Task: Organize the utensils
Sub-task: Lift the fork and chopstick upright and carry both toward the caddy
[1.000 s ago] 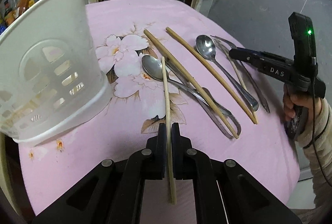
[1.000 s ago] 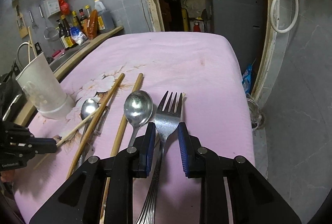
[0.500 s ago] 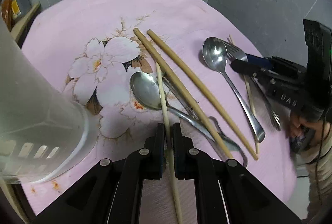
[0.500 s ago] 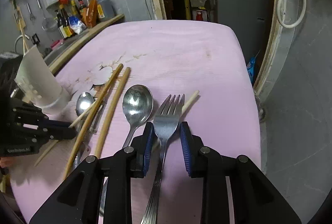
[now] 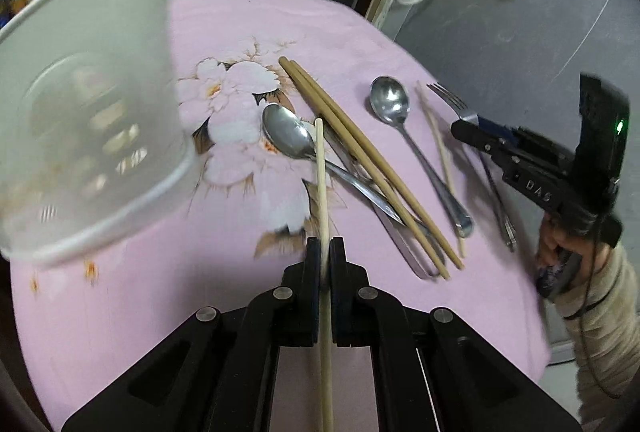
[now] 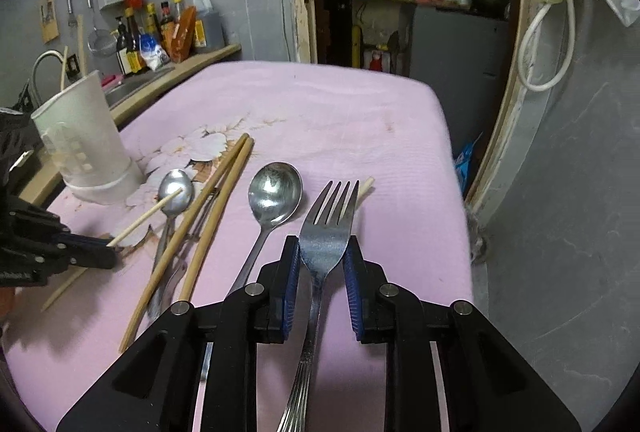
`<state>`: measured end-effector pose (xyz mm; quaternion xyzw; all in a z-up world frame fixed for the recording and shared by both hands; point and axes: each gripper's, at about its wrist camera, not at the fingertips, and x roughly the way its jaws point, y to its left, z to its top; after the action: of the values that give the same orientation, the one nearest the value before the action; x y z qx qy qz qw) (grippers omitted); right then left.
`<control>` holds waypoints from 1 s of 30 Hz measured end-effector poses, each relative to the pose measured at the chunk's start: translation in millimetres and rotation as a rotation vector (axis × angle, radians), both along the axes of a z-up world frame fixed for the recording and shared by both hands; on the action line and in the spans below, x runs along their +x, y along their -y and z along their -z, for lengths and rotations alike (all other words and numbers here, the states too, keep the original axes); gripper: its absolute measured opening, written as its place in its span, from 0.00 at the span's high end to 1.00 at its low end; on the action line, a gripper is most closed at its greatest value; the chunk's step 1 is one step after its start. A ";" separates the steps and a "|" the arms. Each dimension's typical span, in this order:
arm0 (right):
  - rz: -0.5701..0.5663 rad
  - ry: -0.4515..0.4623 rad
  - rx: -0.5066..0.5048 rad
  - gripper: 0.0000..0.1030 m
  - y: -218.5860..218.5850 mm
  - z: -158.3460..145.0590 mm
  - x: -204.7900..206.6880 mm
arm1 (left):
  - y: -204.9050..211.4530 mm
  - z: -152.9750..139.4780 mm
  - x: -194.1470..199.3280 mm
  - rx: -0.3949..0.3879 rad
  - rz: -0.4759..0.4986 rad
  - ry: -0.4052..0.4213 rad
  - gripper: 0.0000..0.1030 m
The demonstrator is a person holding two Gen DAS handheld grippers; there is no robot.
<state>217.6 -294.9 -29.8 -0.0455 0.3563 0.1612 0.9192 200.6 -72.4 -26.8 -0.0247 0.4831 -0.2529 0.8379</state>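
Two pickups are in hand. The left claw (image 5: 325,252) is clamped on a pale chopstick (image 5: 320,167); the white holder (image 5: 80,103) stands to its left, the likely drop. The right claw (image 6: 322,264) is closing around the fork (image 6: 326,232), lying on the tabletop (image 6: 320,111) between its pads.

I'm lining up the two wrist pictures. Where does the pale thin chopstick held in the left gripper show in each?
Left wrist view: the pale thin chopstick runs up the centre, pinched in the left gripper.
Right wrist view: it slants at the left edge, tip over a small steel spoon.
Shared landmark: the white plastic utensil holder.
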 end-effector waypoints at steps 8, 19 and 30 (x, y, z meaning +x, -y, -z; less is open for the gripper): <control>0.009 0.210 -0.031 0.82 -8.6 -15.9 -46.9 | -16.1 -19.5 -27.6 -0.103 -0.080 0.203 0.98; 0.013 0.394 -0.048 0.82 -15.8 -24.1 -82.1 | -14.2 -35.1 -45.5 -0.139 -0.088 0.336 0.98; 0.022 0.467 -0.058 0.82 -18.9 -26.7 -101.2 | -14.1 -37.3 -50.7 -0.149 -0.093 0.370 0.98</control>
<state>116.4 -276.0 -3.1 -0.1042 0.1389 0.1257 0.9768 149.9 -58.3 10.6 -0.0619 0.2992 -0.2492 0.9190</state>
